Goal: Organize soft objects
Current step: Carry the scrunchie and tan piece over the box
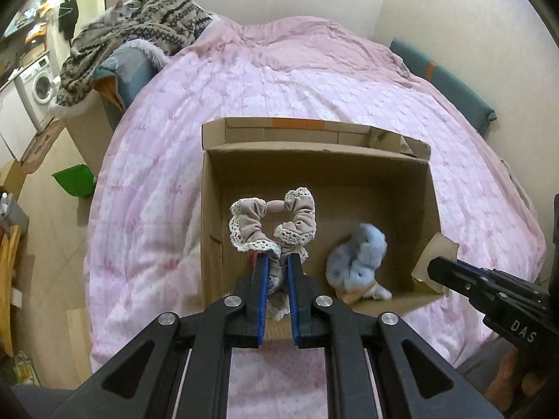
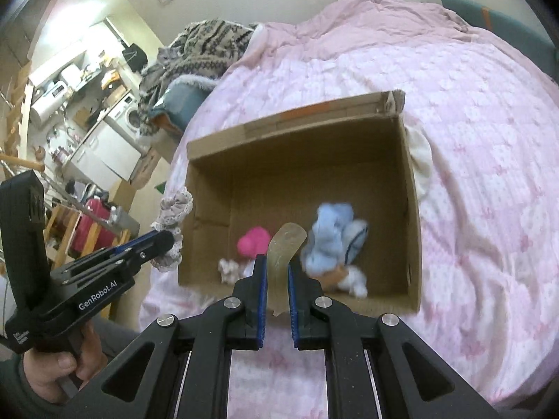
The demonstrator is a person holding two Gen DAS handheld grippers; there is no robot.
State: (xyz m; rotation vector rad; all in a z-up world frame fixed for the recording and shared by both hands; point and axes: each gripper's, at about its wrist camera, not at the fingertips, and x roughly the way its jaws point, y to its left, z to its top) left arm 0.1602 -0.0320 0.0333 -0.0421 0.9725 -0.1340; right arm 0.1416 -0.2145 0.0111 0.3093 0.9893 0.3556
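Note:
An open cardboard box (image 1: 384, 174) lies on the pink bed; it also shows in the right wrist view (image 2: 414, 209). My left gripper (image 1: 277, 262) is shut on a beige lace-edged scrunchie (image 1: 272, 223), held over the box's near left part; the right wrist view shows this gripper (image 2: 164, 239) and scrunchie (image 2: 174, 209) at the box's left wall. My right gripper (image 2: 277, 262) is shut on a translucent tan curved strip (image 2: 284, 248) above the box's near edge. A fluffy light-blue soft item (image 2: 332, 244) (image 1: 360, 255), a pink soft item (image 2: 253, 242) and a small white one (image 2: 229, 269) lie in the box.
The pink quilt (image 1: 279, 80) covers the bed. A patterned knit blanket with a grey cat (image 1: 139, 28) sits on a teal chair at the far left. A white cloth (image 2: 421, 164) lies by the box's right wall. A green bin (image 1: 73, 179) stands on the floor.

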